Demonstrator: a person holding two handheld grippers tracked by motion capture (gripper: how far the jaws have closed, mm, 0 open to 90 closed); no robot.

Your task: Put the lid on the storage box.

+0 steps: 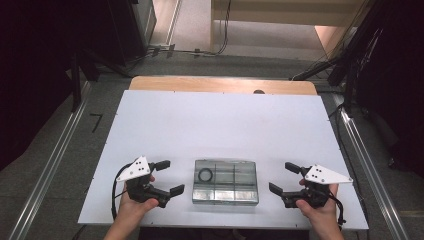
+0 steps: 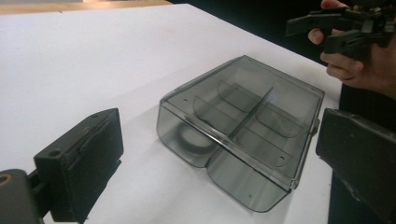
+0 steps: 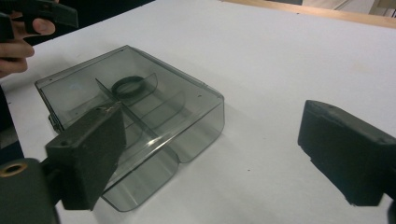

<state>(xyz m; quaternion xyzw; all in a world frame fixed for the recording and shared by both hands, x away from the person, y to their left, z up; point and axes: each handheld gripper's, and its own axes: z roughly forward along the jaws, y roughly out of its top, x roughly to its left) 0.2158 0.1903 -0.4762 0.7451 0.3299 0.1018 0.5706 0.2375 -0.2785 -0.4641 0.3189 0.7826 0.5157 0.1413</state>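
Near the desk's [image 1: 150,120] front edge, both claws, left [image 1: 167,176] and right [image 1: 283,177], stand apart, flanking the clear box [image 1: 225,181]. Uneven squeezing could skid the light box or pop its lid, spilling the ring [image 1: 205,175].

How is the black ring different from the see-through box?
The ring is black, round and small; the box is smoky clear, rectangular and much bigger. The ring lies inside one far-left compartment; the box sits on the white table between the open grippers. Neither is held.

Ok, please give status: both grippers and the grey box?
Left gripper open, right gripper open, both empty. Grey box between them on table, untouched, dark ring inside. Nothing in the way.
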